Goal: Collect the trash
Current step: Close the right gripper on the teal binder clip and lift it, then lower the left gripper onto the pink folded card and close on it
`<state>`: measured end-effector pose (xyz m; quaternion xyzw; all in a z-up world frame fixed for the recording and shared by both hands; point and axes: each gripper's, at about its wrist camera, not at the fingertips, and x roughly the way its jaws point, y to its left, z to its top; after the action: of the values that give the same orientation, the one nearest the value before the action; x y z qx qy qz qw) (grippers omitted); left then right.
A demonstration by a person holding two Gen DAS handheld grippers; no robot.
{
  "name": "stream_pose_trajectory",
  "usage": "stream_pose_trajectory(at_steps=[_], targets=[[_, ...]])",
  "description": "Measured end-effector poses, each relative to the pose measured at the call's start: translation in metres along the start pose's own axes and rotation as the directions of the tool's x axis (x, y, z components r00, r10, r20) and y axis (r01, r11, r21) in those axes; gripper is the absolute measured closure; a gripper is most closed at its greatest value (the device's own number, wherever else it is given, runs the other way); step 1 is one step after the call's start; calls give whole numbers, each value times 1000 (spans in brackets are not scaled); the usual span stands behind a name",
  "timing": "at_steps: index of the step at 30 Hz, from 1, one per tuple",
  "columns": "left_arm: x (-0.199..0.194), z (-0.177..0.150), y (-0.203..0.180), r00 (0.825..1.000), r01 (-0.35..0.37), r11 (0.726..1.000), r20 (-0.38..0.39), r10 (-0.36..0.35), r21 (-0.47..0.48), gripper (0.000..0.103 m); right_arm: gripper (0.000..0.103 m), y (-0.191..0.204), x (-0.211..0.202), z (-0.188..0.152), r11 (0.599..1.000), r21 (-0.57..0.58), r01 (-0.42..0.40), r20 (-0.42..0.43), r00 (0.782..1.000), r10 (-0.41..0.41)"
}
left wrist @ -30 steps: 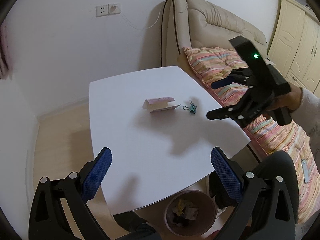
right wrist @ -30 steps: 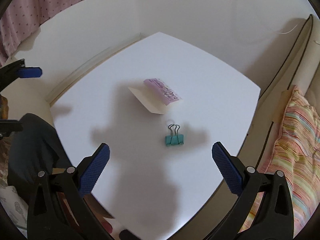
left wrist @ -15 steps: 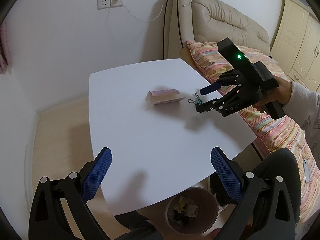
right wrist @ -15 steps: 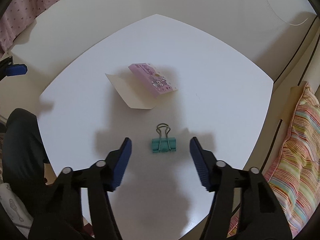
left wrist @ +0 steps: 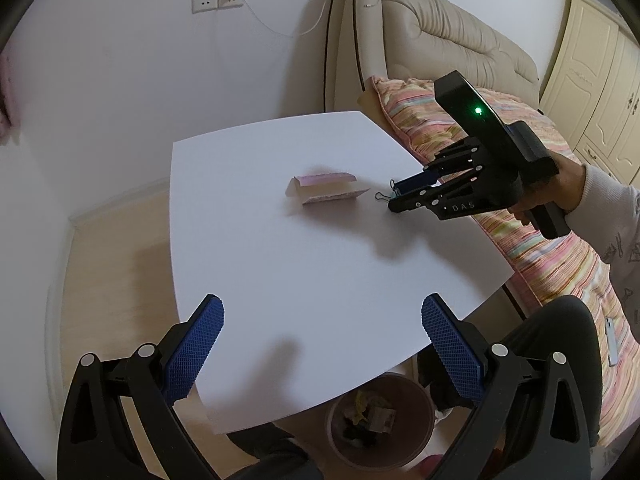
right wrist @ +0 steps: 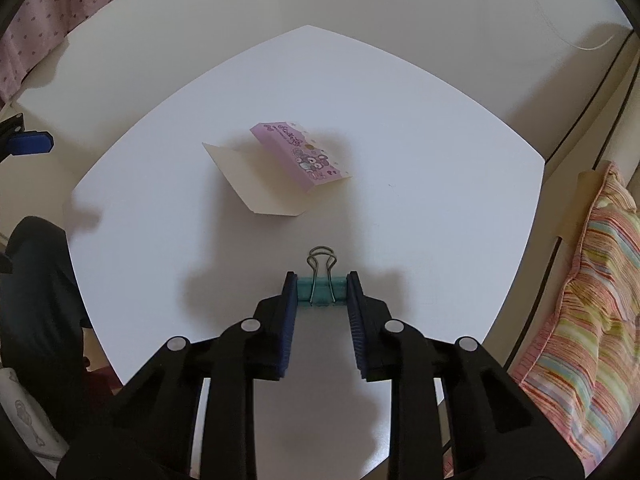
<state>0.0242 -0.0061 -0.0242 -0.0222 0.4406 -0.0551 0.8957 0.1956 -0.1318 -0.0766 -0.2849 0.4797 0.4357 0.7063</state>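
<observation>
Since a second before, the right gripper (right wrist: 322,294) had dropped toward the counter (left wrist: 304,264) and its jaws had swung in from wide apart; they were closing around the teal binder clip (right wrist: 320,289), the blue pads touching its two ends. The clip had not shifted on the counter, nor had the pink cardboard box (right wrist: 298,156), and the left gripper (left wrist: 322,344) had kept its place with jaws spread wide and nothing between them.

The clip lay flat near the counter's edge on the bed side, wire handles pointing toward the box, which sat well apart from it near the middle. Bare white surface lay open on every side of both things. Below the counter's near corner stood a round waste bin (left wrist: 420,436), part filled with crumpled scraps.

The counter was smooth and matt, with bowed edges and rounded corners. The box was thin printed card, torn open, one plain flap lying flat. The pads were ribbed rubber on black plastic fingers. A striped quilt (left wrist: 532,240) covered the bed beside a padded headboard (left wrist: 440,40).
</observation>
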Motion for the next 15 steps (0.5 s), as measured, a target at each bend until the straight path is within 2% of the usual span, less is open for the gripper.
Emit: stream_pose_trajectory(at_steps=[8,15], targets=[[6,18,-3,1000,-15,1000,7,15,7,8,79,-2,-26,-11,994,106,12,43,999,-17],[29,48,-18,999,-47,998,2,47,33,8,79,-5,-43,-36,977,209,31,46,998,-41]])
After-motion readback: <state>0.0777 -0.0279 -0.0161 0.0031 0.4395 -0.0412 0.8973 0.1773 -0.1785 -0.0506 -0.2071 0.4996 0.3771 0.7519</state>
